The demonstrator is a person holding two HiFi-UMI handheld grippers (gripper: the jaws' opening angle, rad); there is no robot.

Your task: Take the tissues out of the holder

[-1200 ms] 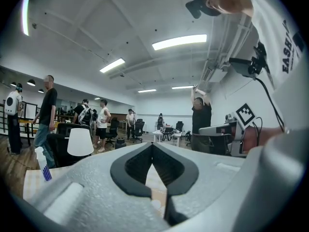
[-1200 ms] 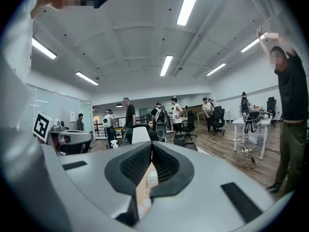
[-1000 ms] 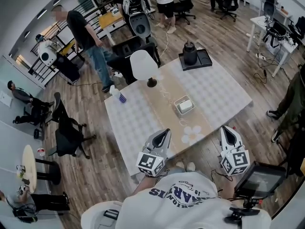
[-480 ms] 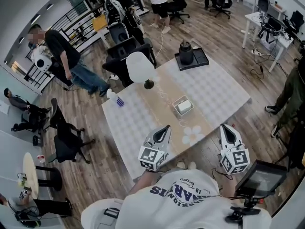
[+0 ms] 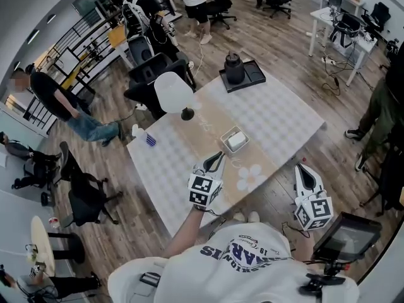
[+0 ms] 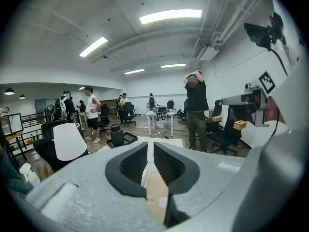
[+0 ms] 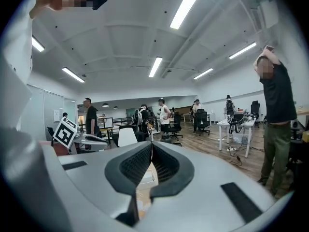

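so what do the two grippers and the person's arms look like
Both have light grey shells tapering to black ribbed pads. The left hand-held gripper and right hand-held gripper each carry a white cube with black square markers at the rear. The person wears a white sweatshirt with dark lettering.

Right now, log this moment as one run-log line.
left hand-held gripper: shut, empty, beside tissue holder | right hand-held gripper: shut, empty, off table edge | tissues: in holder, not yet grasped

White sweatshirt [image 5: 252,276], navy lettering [image 5: 243,250].
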